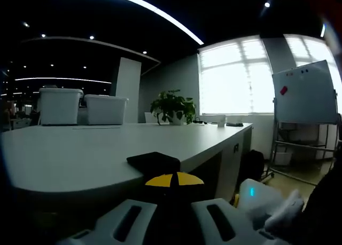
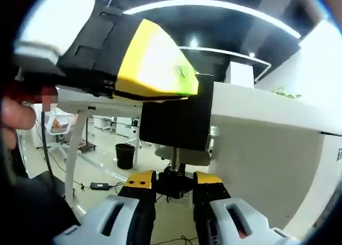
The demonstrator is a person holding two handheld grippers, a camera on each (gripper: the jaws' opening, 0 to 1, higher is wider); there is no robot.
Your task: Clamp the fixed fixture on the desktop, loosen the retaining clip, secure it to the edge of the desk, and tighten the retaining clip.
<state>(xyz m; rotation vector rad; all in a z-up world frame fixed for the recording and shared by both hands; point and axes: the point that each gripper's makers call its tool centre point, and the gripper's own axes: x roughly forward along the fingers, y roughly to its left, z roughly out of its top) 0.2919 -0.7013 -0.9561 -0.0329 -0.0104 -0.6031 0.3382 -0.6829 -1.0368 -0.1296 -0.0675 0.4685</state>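
The black clamp fixture (image 2: 176, 119) hangs on the edge of the white desk (image 2: 256, 109); its top plate (image 1: 154, 162) lies flat on the desktop (image 1: 80, 154). My left gripper (image 1: 173, 181) is shut on the fixture's body at the desk edge, and in the right gripper view it comes in from the upper left as a yellow-tipped jaw (image 2: 155, 58). Below the desk edge a threaded screw (image 2: 175, 158) runs down to a black knob (image 2: 173, 185). My right gripper (image 2: 175, 183) is shut on that knob, yellow fingertips (image 2: 140, 180) on either side.
Two white storage bins (image 1: 80, 107) and a potted plant (image 1: 173, 107) stand at the desk's far side. A whiteboard on a stand (image 1: 305, 93) is to the right. Under the desk are a black bin (image 2: 124, 155) and cables (image 2: 99, 186) on the floor. A person's hand (image 2: 16, 117) holds the left gripper.
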